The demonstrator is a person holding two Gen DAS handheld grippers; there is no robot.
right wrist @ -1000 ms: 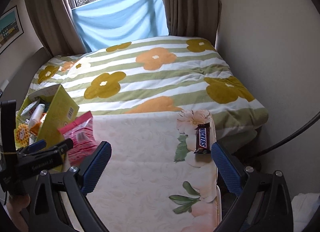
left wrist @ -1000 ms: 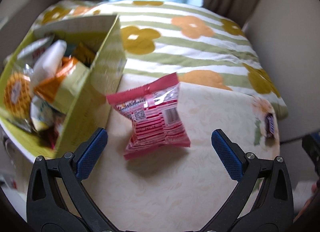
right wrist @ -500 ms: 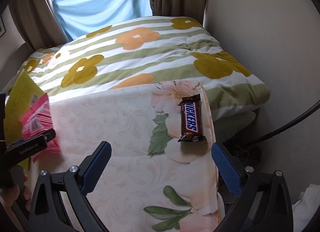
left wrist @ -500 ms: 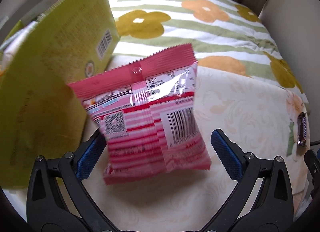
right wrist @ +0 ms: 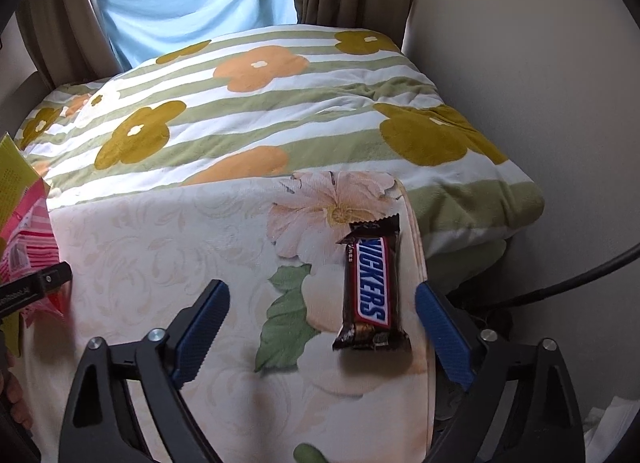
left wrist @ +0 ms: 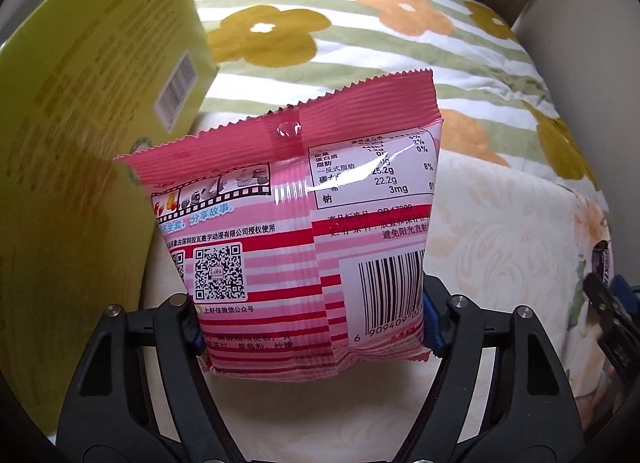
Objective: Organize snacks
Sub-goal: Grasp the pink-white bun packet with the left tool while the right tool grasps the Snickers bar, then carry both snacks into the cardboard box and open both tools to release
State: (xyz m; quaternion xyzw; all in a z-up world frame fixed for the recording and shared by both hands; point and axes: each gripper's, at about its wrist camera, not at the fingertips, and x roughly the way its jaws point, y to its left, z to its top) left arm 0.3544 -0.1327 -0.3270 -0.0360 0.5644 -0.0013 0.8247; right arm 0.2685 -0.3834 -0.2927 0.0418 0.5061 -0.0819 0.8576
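Observation:
My left gripper (left wrist: 312,327) is shut on the lower part of a pink striped snack bag (left wrist: 296,223), its back with barcode and QR code facing me. The yellow-green snack box (left wrist: 80,135) stands close on the left, only its outer wall showing. My right gripper (right wrist: 320,327) is open, its fingers on either side of a Snickers bar (right wrist: 370,291) that lies on the cream floral cloth (right wrist: 180,247) near its right edge. The pink bag (right wrist: 28,239) and box corner (right wrist: 12,175) show at the far left of the right wrist view.
A green-striped flowered blanket (right wrist: 280,111) covers the bed behind the cloth. A wall (right wrist: 540,83) runs along the right, with a black cable (right wrist: 580,279) beside the bed edge. Curtains and a blue sheet (right wrist: 192,3) hang at the back.
My left gripper moved in on the pink bag and closed on it. My right gripper moved forward and down until the Snickers bar lay between its open fingers.

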